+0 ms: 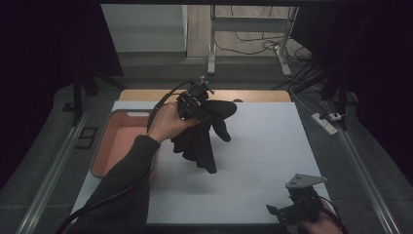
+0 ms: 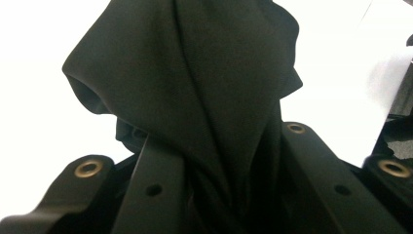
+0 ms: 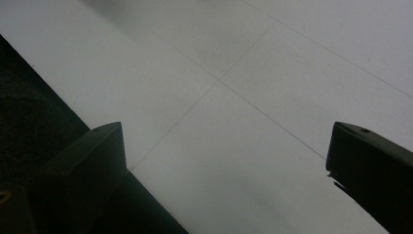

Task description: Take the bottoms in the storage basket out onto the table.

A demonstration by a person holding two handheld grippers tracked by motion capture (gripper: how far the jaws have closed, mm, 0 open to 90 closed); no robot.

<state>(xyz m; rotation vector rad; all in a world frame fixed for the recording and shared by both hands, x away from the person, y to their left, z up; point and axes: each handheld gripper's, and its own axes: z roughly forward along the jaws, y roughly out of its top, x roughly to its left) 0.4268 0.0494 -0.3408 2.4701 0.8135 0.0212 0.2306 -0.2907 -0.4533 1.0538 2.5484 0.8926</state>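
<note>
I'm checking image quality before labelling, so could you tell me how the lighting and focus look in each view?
High view: dim, the surroundings nearly black, the black cloth lost in its own folds. Left gripper view: the white table is blown out, the cloth sharp, the near jaws soft. Right gripper view: even grey light, the jaw tips slightly blurred.

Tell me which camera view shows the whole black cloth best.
The high view: there the black cloth hangs full length from the left tongs above the white table, beside the pink tray. The left gripper view shows a close-up of its folds bunched between the jaws. The right gripper view looks at bare table.
</note>
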